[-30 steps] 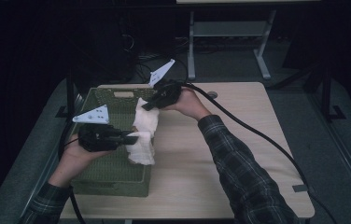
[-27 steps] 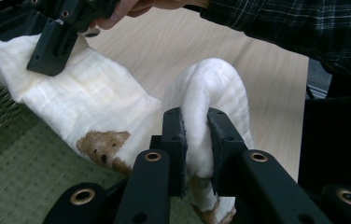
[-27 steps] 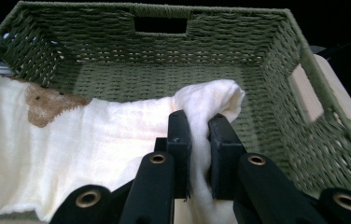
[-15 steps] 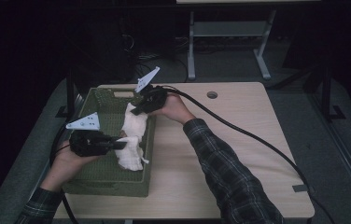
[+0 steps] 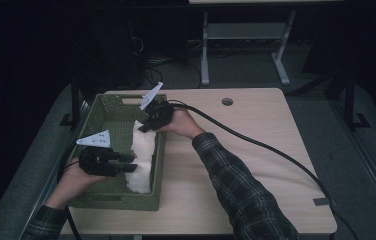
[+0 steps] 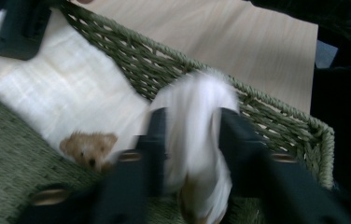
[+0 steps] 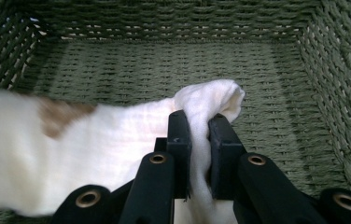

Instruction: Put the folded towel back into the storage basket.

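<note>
While the left gripper (image 5: 130, 163) has just been opening, its fingers (image 6: 157, 133) are half apart around one end of the white cloth (image 5: 143, 155), which lies inside the green basket (image 5: 111, 107) on the table (image 5: 256, 150); the right gripper (image 7: 199, 123) pinches the other end tightly. Laying down seems nearly done, so next the right should let go

A light wooden table (image 5: 256, 165) with a round hole (image 5: 227, 101); a metal stand (image 5: 241, 37) behind.
</note>
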The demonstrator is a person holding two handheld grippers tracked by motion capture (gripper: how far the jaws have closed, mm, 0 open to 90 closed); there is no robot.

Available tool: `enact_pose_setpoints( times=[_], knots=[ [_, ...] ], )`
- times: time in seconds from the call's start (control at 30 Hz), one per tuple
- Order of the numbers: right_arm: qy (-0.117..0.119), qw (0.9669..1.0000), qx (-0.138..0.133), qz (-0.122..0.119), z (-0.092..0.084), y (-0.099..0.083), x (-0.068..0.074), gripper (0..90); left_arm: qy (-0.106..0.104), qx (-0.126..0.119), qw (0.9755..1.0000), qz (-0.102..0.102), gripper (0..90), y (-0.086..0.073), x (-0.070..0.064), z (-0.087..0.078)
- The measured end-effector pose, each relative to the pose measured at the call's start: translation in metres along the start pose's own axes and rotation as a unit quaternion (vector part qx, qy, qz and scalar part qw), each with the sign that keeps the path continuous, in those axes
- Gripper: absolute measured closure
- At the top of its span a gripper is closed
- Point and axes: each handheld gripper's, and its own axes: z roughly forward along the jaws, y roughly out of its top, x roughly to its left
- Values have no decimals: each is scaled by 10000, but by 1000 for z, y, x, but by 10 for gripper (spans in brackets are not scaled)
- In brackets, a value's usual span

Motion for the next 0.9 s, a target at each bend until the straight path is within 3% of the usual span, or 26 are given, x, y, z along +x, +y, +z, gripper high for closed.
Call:
enact_pose_setpoints(
  times=[0.13,0.3,0.63,0.9],
  knots=[
    [-26,10000,0,0,-1,0,-2,808,64,-130,9999,-81,469,-1,3,1],
    [-120,9999,-51,81,-6,2,-6,809,93,-258,9995,-136,430,-1,5,4],
    [-372,9992,-10,156,-10,4,-26,808,62,-334,9993,-129,418,2,6,9],
    [-430,9988,84,202,-6,2,-38,799,55,-360,9993,-123,415,2,7,8]
  ],
)
